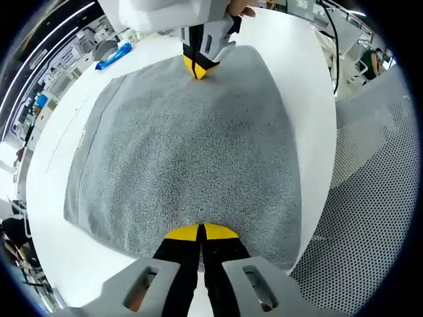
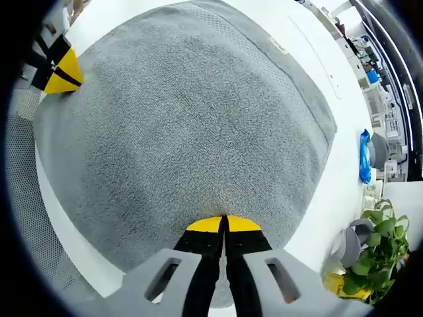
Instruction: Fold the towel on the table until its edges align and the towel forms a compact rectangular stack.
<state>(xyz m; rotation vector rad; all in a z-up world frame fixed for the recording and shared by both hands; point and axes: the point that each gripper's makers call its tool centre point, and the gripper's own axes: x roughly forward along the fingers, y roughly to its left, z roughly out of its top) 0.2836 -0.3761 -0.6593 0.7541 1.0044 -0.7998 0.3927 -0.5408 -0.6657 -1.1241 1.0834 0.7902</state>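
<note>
The gray towel (image 1: 192,152) is seen spread flat on the white table (image 1: 310,86), one side lying along the table's edge next to a perforated metal surface (image 1: 377,218). The left gripper (image 1: 201,232) is pressed down at one corner of that side, jaws brought tightly together with yellow tips meeting; whether cloth is pinched between them is hidden by the tips themselves. The right gripper (image 2: 223,224) is planted at the corner farther along the same side, jaws likewise drawn together, and any fold caught there cannot be made out. Each tool is glimpsed at the far corner in the other's view. A hand (image 1: 241,10) above the far tool is cut off at the frame's top. A blue object (image 2: 365,157) lies near the table's far edge, too small to be identified. A potted plant (image 2: 373,254) is seen beyond a table corner, its pot partly hidden by leaves.
</note>
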